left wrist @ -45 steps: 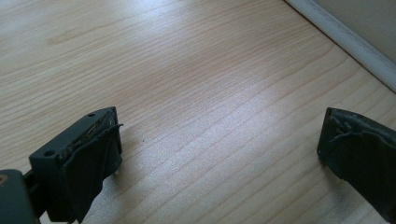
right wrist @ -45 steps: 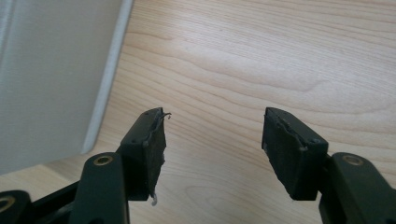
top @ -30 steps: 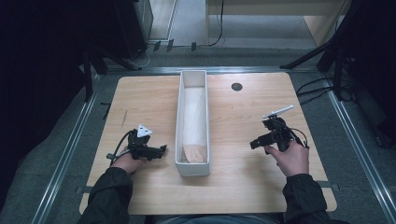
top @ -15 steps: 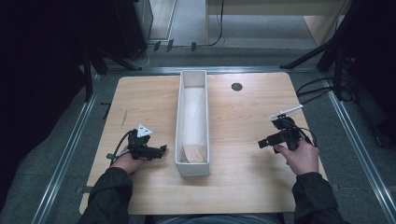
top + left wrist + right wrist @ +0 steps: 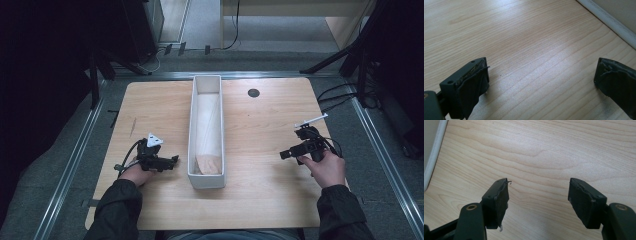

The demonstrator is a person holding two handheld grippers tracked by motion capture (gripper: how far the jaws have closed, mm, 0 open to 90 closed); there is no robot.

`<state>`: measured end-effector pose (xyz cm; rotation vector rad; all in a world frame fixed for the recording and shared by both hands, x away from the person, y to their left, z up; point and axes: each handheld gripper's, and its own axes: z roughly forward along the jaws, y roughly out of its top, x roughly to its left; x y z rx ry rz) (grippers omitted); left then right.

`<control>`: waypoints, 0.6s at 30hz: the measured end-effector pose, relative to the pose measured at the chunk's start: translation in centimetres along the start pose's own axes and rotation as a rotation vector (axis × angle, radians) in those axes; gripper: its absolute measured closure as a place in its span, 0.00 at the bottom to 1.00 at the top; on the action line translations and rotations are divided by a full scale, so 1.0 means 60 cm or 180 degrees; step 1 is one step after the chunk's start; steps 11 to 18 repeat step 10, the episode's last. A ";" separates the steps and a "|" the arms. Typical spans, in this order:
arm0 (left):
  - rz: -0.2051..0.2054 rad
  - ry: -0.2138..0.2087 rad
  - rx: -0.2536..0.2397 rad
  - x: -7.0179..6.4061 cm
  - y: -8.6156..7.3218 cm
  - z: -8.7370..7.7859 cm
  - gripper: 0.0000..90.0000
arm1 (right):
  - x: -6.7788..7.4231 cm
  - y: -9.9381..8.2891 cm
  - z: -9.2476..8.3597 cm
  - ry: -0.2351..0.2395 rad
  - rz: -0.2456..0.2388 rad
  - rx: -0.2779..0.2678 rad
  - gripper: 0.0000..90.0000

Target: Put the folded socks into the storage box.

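A long white tray [image 5: 193, 131] lies lengthwise in the middle of the wooden table [image 5: 260, 135], with a pale folded sheet [image 5: 208, 125] inside it and a tan piece [image 5: 209, 164] at its near end. My left gripper [image 5: 175, 159] rests on the table just left of the tray's near end, open, with bare wood between its pads [image 5: 474, 82]. My right gripper [image 5: 284, 154] is held low over the table's right side, pointing left toward the tray. Its jaws have just been opening and stand wide apart in the right gripper view [image 5: 537, 195], with nothing between them.
A small dark round hole [image 5: 253, 93] sits in the table near the far right. The tray's white rim [image 5: 609, 21] shows at the upper right of the left gripper view and again as the rim [image 5: 432, 157] at the left edge of the right gripper view. Cables lie on the floor beyond the table.
My right gripper has drifted rightward and slightly toward the near edge, lower over the table. The left gripper has stayed put.
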<state>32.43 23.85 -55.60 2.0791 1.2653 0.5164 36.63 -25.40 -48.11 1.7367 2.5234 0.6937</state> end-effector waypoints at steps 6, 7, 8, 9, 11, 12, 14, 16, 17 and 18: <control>-0.0002 0.0000 0.0000 0.000 0.000 0.000 0.00 | -0.001 0.001 0.001 0.0024 0.0030 0.0005 0.36; -0.0001 0.0000 -0.0001 0.000 0.000 0.000 0.00 | -0.001 0.001 0.001 0.0021 0.0030 0.0002 0.36; 0.0000 -0.0001 -0.0001 0.000 0.000 0.000 0.00 | -0.002 0.001 0.000 0.0016 0.0036 -0.0011 0.36; -0.0002 -0.0001 -0.0002 0.000 0.000 0.000 0.00 | -0.002 0.002 -0.001 0.0028 0.0061 -0.0020 0.36; -0.0002 -0.0001 -0.0002 0.000 0.000 0.000 0.00 | -0.002 0.002 -0.001 0.0028 0.0061 -0.0020 0.36; -0.0002 -0.0001 -0.0002 0.000 0.000 0.000 0.00 | -0.002 0.002 -0.001 0.0028 0.0061 -0.0020 0.36; -0.0002 -0.0001 -0.0002 0.000 0.000 0.000 0.00 | -0.002 0.002 -0.001 0.0028 0.0061 -0.0020 0.36; -0.0002 -0.0001 -0.0002 0.000 0.000 0.000 0.00 | -0.002 0.002 -0.001 0.0028 0.0061 -0.0020 0.36; -0.0002 -0.0001 -0.0002 0.000 0.000 0.000 0.00 | -0.002 0.002 -0.001 0.0028 0.0061 -0.0020 0.36; -0.0002 -0.0001 -0.0002 0.000 0.000 0.000 0.00 | -0.002 0.002 -0.001 0.0028 0.0061 -0.0020 0.36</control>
